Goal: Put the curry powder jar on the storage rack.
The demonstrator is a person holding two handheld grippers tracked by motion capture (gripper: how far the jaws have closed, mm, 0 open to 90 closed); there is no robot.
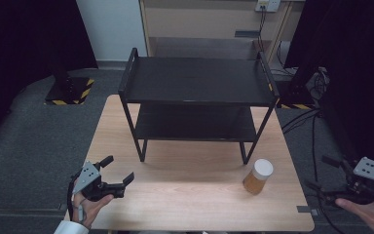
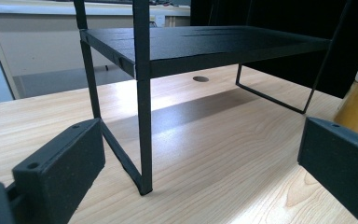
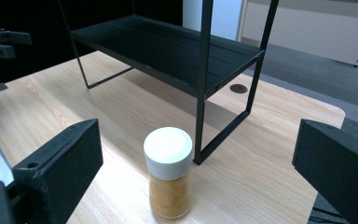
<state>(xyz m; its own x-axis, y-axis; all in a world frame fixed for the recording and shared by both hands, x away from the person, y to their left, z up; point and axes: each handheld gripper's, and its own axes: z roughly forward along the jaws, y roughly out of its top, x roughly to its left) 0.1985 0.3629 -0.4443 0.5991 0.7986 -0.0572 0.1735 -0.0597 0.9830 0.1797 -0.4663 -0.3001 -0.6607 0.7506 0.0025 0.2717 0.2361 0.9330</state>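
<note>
While the jar [image 3: 168,172] stands on the worktop [image 1: 190,195] just in front of the black shelf [image 1: 195,80], the right gripper [image 3: 196,186] faces it, jaws wide apart. The left gripper [image 1: 117,174] gapes too. Probably best to grab the jar low and straight.

High view looks down; both gripper views, low and close, share the rack [image 1: 195,97].
</note>
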